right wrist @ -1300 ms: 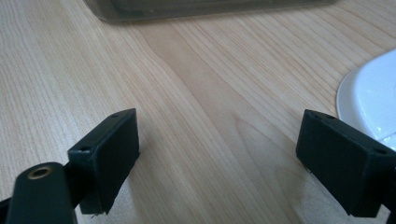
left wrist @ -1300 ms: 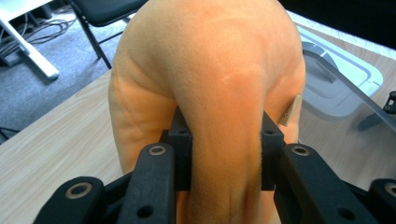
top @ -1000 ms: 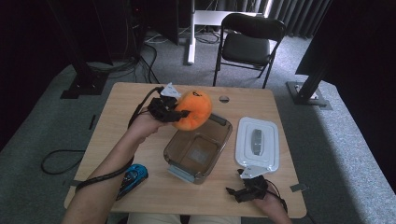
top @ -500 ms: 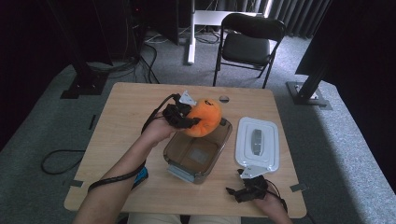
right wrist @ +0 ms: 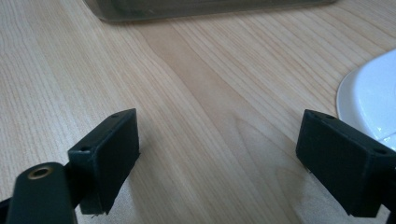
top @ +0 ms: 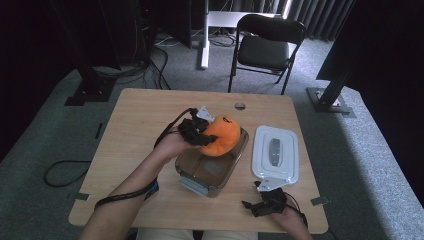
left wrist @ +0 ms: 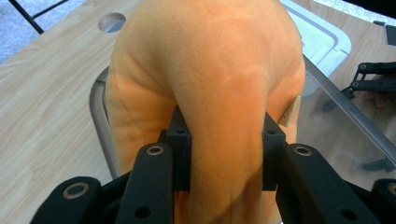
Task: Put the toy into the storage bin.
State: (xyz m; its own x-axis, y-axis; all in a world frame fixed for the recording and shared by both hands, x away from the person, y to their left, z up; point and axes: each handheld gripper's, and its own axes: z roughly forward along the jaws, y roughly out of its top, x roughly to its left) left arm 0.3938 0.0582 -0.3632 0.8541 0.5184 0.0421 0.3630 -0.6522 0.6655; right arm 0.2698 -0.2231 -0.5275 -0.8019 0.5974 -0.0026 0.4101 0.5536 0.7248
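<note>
An orange plush toy point(top: 221, 135) is held over the far end of a clear plastic container point(top: 212, 167) in the middle of the table. My left gripper point(top: 200, 134) is shut on the plush toy point(left wrist: 210, 88); its black pads point(left wrist: 180, 140) dig into the soft fabric from both sides. Part of the container's rim point(left wrist: 100, 121) shows beneath the toy. My right gripper point(top: 264, 202) rests low on the wood near the front edge, with its jaws wide apart and nothing between its fingers point(right wrist: 109, 154).
A white lid point(top: 276, 155) lies flat to the right of the container, and its rounded corner point(right wrist: 369, 98) lies close to my right gripper. A black folding chair point(top: 265, 45) stands beyond the table's far edge. A small round hole point(top: 240, 105) marks the far side of the tabletop.
My left gripper has carried the plush toy rightward and down, from beyond the container's far left corner to over its far end. The right gripper has stayed put.
</note>
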